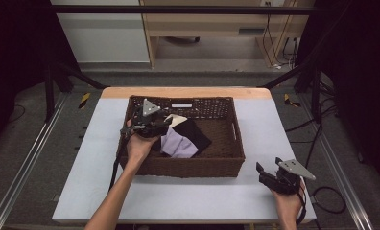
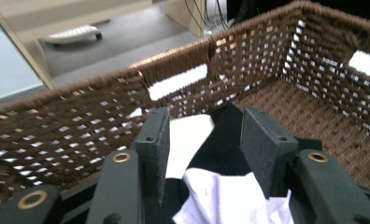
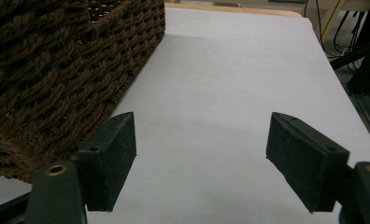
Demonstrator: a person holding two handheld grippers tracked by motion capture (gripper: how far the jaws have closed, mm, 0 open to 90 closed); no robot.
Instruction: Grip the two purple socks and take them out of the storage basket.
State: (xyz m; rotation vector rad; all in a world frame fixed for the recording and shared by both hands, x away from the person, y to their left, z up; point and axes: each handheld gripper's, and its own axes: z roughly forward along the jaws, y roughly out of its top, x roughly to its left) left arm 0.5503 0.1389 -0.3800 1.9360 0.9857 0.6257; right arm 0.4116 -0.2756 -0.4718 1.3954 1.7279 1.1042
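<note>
Wicker basket (image 1: 226,165) on the desk (image 1: 274,124) holds folded cloths (image 1: 181,141), and the left gripper (image 2: 204,135), jaws apart over them, should sink squarely onto one fold before closing, while the right gripper (image 3: 199,158) waits wide apart beside it.

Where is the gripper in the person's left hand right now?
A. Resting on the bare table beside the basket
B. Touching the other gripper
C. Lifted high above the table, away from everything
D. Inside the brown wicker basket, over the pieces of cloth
D: in the high view the left gripper is inside the wicker basket, and its own view shows the black cloth and white cloth between its open jaws.
</note>
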